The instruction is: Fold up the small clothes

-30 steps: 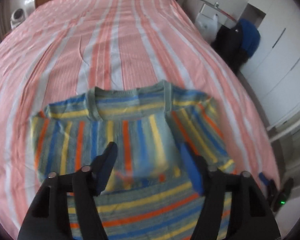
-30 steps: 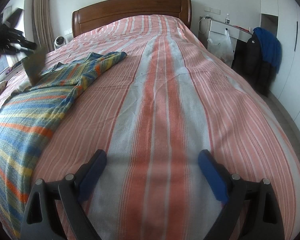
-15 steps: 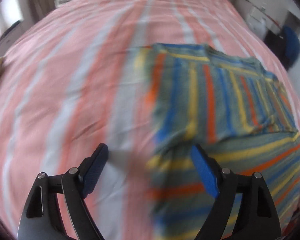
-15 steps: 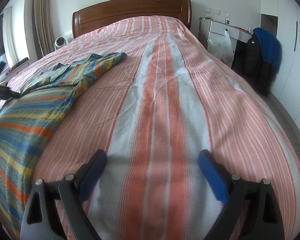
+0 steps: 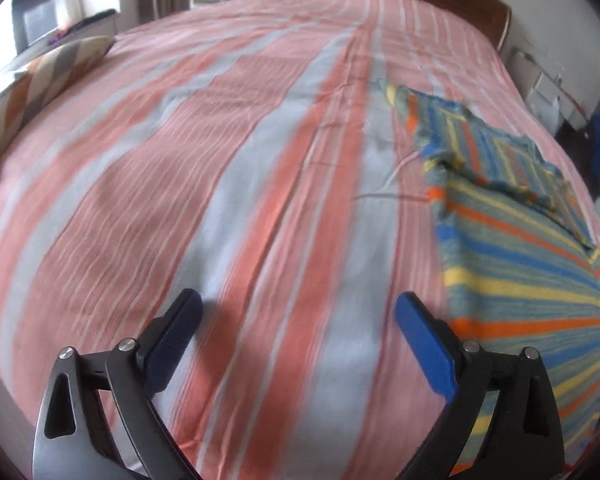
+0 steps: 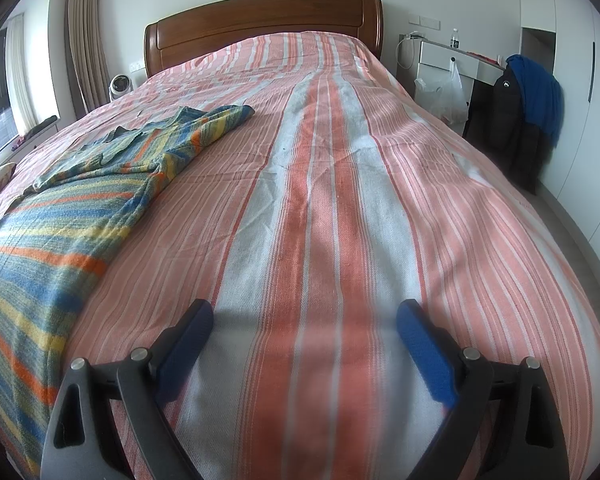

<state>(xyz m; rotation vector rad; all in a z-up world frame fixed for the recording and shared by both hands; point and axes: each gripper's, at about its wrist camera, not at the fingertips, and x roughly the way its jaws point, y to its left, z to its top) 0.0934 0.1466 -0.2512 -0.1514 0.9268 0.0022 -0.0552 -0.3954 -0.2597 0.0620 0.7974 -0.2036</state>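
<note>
The left gripper [image 5: 296, 314] has swung off the striped shirt [image 5: 516, 248], which is now lying to its right on the striped bedspread [image 5: 228, 152]; its jaws have just been opening and are standing wide over bare cover. The right gripper [image 6: 305, 320] is hanging wide apart, holding nothing, the shirt [image 6: 72, 208] lying left. A plastic bag [image 6: 446, 96] is hanging off the bedside table [image 6: 448, 58].

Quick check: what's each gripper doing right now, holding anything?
Left gripper: open, jaws just opened wider, empty, beside the striped shirt.
Right gripper: open, empty.
</note>
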